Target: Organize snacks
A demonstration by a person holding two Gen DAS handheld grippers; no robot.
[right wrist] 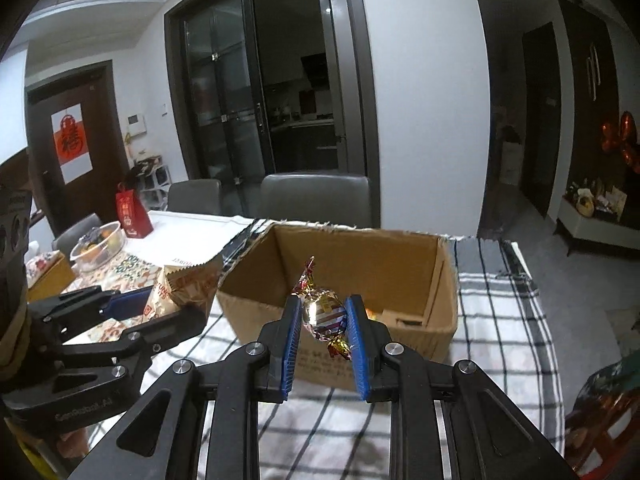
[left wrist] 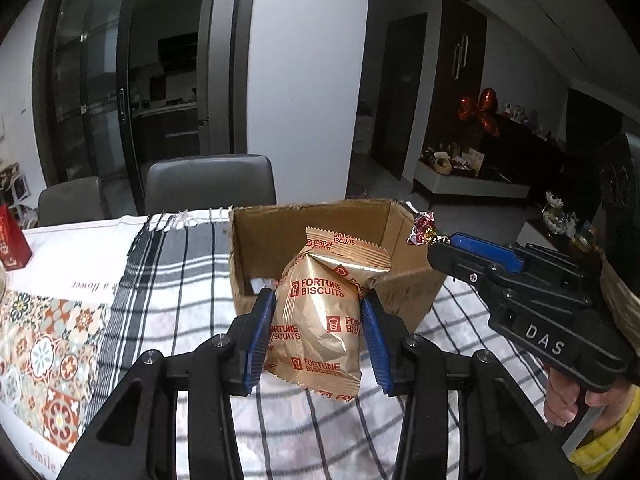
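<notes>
Gold foil crinkles between the blue pads of the left gripper [left wrist: 318,322], which clamps a Fortune Biscuits packet [left wrist: 320,316] upright, just before the cardboard box [left wrist: 404,276]. The right gripper [right wrist: 323,334] pinches a foil-wrapped candy [right wrist: 324,312] above the box's near wall. The box's contents are mostly hidden.

Your table [right wrist: 192,220]: white-topped, under black-and-white checked cloth [right wrist: 500,320]. On cloth: open brown cardboard box [right wrist: 400,344]. Beside it: patterned tile-print mat [left wrist: 48,344] (red gift bag [right wrist: 132,212] farther back).
</notes>
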